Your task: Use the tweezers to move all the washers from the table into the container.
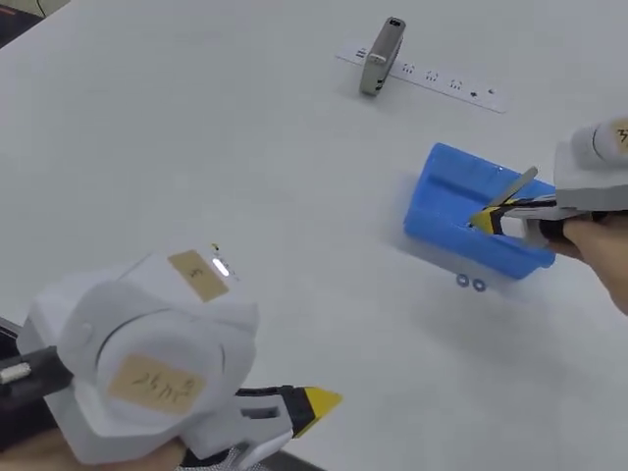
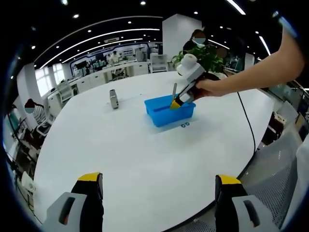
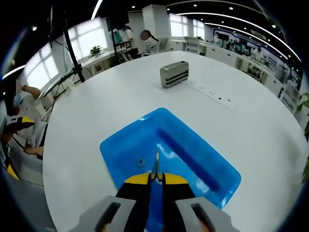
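Left gripper (image 1: pixel 312 402) at 7 o'clock, jaws wide apart; right gripper (image 1: pixel 486 221) at 3 o'clock, jaws apparently closed on tweezers (image 1: pixel 517 186).

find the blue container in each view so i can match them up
Head view: blue container mid-right, under the right gripper holding the tweezers.
Left gripper view: just above centre, slightly right.
Right gripper view: lower centre, just past the jaws.
Shared landmark: the grey box on the table near it.
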A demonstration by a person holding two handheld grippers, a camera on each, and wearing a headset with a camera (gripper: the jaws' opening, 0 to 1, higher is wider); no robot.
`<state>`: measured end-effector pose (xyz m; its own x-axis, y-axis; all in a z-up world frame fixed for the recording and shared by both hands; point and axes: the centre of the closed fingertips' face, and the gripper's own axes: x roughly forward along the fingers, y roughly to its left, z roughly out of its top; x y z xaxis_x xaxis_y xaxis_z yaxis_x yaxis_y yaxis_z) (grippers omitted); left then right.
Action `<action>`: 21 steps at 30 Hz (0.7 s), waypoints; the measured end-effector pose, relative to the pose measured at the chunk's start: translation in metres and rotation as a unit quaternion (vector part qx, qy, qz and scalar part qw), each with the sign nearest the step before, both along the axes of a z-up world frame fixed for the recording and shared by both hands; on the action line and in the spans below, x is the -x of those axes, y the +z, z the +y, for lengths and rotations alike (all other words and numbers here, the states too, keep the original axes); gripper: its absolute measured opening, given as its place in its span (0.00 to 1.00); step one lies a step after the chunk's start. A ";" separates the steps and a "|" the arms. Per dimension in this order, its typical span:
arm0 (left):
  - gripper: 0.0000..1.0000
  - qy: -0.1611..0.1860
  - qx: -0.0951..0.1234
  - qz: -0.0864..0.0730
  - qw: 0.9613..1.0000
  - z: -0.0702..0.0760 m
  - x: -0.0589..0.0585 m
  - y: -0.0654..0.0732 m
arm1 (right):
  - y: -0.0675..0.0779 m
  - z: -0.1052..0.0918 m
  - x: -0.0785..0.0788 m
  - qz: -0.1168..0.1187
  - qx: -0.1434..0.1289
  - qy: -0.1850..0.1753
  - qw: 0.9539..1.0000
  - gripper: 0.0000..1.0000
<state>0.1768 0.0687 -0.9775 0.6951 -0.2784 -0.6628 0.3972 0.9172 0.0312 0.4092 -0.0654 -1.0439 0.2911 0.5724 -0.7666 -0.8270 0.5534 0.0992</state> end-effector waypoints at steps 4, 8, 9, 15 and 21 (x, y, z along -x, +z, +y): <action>0.99 -0.002 0.001 -0.005 1.000 -0.001 -0.001 0.002 | 0.007 -0.001 0.001 -0.009 -0.002 0.000 1.000 0.04; 0.99 -0.003 0.001 -0.011 1.000 -0.001 -0.001 0.006 | 0.019 -0.003 0.004 -0.020 -0.008 -0.001 1.000 0.04; 0.99 -0.003 0.001 -0.011 1.000 0.000 -0.001 0.006 | 0.022 -0.003 0.005 -0.023 -0.009 -0.001 1.000 0.04; 0.99 -0.004 0.000 -0.016 1.000 0.001 0.000 0.006 | 0.041 -0.008 0.013 -0.048 -0.015 -0.004 0.999 0.04; 0.99 -0.002 0.001 -0.020 1.000 0.003 0.001 0.008 | 0.056 -0.011 0.018 -0.066 -0.030 -0.013 0.997 0.04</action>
<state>0.1758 0.0715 -0.9693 0.7202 -0.2826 -0.6336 0.3989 0.9159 0.0450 0.3916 -0.0760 -0.9876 0.4033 0.6072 -0.6846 -0.8202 0.5716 0.0237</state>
